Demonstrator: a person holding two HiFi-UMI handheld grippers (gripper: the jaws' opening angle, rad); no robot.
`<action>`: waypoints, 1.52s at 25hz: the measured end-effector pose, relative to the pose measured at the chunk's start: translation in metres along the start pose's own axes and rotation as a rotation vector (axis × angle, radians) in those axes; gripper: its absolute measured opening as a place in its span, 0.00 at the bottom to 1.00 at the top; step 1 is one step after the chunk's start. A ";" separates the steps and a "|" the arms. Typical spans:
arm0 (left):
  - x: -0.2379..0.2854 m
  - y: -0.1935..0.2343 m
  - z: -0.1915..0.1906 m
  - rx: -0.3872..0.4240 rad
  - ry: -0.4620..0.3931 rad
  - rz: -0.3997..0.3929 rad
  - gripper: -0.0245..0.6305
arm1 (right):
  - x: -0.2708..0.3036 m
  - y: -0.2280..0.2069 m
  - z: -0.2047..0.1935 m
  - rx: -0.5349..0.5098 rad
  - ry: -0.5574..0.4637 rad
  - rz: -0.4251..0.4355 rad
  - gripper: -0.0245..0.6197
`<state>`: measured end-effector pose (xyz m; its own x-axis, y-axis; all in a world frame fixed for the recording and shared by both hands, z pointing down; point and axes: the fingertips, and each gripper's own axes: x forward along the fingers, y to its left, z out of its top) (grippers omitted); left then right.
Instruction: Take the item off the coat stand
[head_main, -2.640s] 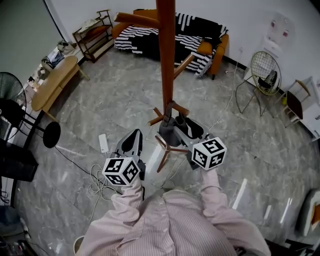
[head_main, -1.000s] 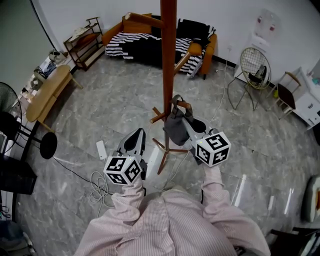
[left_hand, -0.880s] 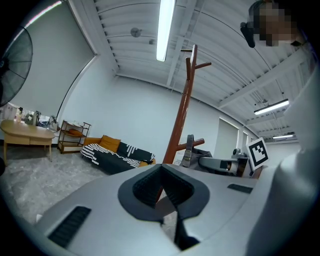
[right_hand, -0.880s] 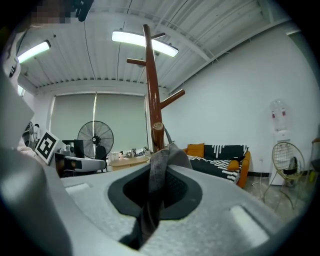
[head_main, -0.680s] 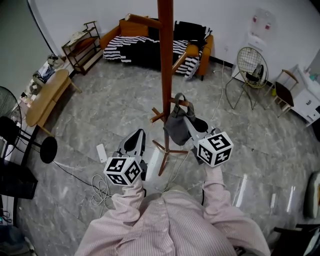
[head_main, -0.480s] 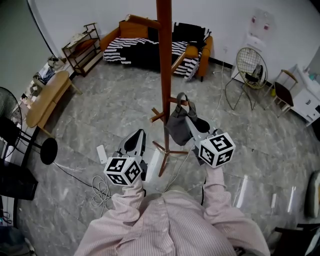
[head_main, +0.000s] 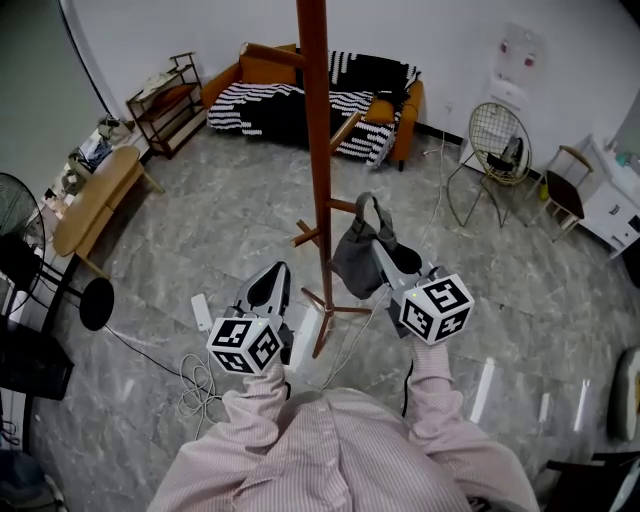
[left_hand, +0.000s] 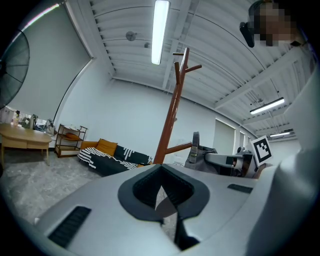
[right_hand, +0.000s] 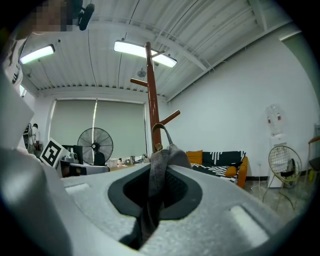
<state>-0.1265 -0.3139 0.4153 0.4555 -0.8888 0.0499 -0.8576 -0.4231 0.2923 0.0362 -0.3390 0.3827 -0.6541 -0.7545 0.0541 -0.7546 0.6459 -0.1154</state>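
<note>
Bag (head_main: 352, 268): soft grey cloth, looped strap; beside stand (head_main: 318, 150), a round red-brown wood pole; seemingly clear of peg (head_main: 338, 207).
Right gripper (head_main: 378, 252): jaws pinched on bag cloth.
Left gripper (head_main: 270, 275): jaws together, empty.

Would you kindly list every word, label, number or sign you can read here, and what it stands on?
No text can be read.
Marker cubes: only black-and-white square patterns, no letters.
White unit on the far wall: red marks, too small to read.
</note>
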 end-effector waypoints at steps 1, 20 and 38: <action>-0.001 -0.004 0.000 0.000 -0.002 0.001 0.04 | -0.004 -0.001 0.001 0.005 -0.006 0.002 0.07; -0.017 -0.053 -0.016 0.051 0.038 -0.018 0.04 | -0.085 -0.030 -0.029 0.062 -0.068 -0.086 0.07; -0.034 -0.057 -0.023 0.136 0.027 -0.012 0.04 | -0.110 -0.025 -0.059 0.116 -0.036 -0.105 0.07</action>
<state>-0.0874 -0.2553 0.4191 0.4707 -0.8792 0.0733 -0.8756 -0.4553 0.1614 0.1238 -0.2655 0.4385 -0.5684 -0.8219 0.0367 -0.8061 0.5474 -0.2248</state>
